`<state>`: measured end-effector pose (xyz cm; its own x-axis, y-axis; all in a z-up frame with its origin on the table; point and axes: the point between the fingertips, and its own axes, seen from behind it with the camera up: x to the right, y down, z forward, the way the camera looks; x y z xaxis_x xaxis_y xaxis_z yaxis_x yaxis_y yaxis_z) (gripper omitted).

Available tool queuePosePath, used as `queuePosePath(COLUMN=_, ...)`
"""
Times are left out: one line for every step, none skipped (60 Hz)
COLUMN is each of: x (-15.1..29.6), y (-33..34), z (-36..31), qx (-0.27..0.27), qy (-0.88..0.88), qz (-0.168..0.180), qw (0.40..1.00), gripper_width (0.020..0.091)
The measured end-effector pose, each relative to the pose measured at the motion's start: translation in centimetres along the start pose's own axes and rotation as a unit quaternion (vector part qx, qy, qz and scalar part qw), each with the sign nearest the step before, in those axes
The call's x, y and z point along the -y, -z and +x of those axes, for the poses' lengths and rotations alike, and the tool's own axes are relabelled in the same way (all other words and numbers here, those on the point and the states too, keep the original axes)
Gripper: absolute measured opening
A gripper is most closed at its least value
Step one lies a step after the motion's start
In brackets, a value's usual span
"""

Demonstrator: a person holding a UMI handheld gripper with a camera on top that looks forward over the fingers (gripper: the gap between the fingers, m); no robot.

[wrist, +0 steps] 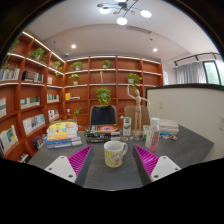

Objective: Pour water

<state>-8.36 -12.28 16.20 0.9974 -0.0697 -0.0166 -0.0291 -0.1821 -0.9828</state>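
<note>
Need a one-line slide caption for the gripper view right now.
Open gripper approaches a patterned mug standing just ahead of its fingers on a grey table, bookshelves behind.

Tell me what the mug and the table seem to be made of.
Mug: likely glazed ceramic; pale, thick-walled, with a printed pattern, standing between the open tool fingers. Table: a dark grey matte top, perhaps laminate; it shows no grain and no shine, so the material stays uncertain.
</note>
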Motion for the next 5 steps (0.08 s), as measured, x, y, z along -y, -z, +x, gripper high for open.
queuePosePath(x=0.0, y=0.1, z=-0.4, qx=0.003, qy=0.001, qz=0.000, qw=1.000, gripper_width=0.0832)
queuePosePath(x=0.1, y=0.2, z=-0.8, qx=0.006, qy=0.002, qz=0.001, qw=1.000, gripper_width=0.0831)
queuePosePath(x=0.1, y=0.2, z=-1.1, qx=0.009, qy=0.002, qz=0.002, qw=1.000, gripper_width=0.0831)
queuePosePath(x=0.2, y=0.3, z=-1.5, qx=0.012, qy=0.003, qz=0.005, qw=1.000, gripper_width=0.0833)
queuePosePath(x=0.3, y=0.3, z=-1.8, qx=0.014, qy=0.003, qz=0.008, qw=1.000, gripper_width=0.0831)
